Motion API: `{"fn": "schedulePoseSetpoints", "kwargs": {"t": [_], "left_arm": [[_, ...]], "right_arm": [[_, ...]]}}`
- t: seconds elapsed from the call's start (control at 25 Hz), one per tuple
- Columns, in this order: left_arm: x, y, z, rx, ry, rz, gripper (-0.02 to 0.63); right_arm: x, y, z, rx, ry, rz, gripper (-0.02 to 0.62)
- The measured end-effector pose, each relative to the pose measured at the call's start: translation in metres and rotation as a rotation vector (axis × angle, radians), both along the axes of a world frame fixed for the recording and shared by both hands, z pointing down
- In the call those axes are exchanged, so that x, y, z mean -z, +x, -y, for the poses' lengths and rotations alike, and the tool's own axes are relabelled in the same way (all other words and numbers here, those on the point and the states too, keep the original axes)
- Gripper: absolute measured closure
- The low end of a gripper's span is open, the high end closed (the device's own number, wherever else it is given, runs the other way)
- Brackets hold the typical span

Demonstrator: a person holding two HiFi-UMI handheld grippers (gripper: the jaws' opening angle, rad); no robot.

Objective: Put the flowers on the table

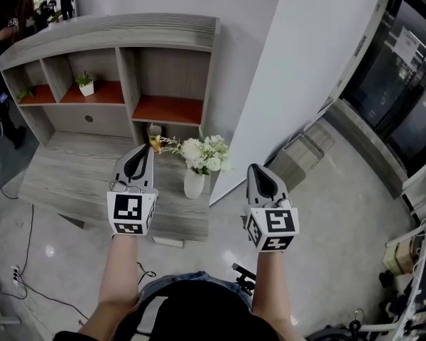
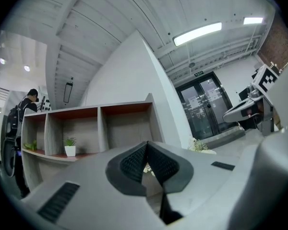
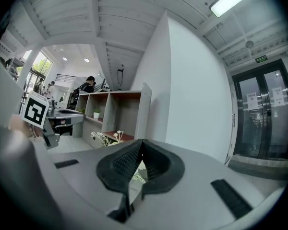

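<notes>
At far left, a person in dark clothing stands by a grey shelf unit with red-brown boards, where a small potted plant sits in a middle compartment. Below it runs the grey wood-grain surface. The left tool, held over the surface, has its jaws pressed together with nothing between them. Just behind its tip stands a small glass with something yellow in it. The flowers, white blooms with green sprigs, stand upright in a white vase at the right end of the surface, between the two tools and touched by neither. To their right, over the pale floor, the right tool is likewise closed on nothing. A white wall rises behind it, with dark glass doors at far right.
</notes>
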State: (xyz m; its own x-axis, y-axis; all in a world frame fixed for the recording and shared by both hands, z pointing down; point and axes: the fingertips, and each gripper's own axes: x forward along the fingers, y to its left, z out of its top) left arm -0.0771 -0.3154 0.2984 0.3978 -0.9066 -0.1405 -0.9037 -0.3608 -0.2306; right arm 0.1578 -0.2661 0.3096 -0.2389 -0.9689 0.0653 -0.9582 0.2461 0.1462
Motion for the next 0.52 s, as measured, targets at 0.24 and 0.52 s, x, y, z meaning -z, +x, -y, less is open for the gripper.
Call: {"fn": "schedulePoseSetpoints", "kwargs": {"t": [0.24, 0.52], "left_arm": [[0.008, 0.004, -0.002, 0.003, 0.027, 0.001, 0.594], [0.016, 0.005, -0.005, 0.005, 0.073, 0.010, 0.594]], "right_arm": [[0.002, 0.005, -0.001, -0.015, 0.016, -0.005, 0.580], [0.003, 0.004, -0.003, -0.006, 0.028, -0.019, 0.580]]}}
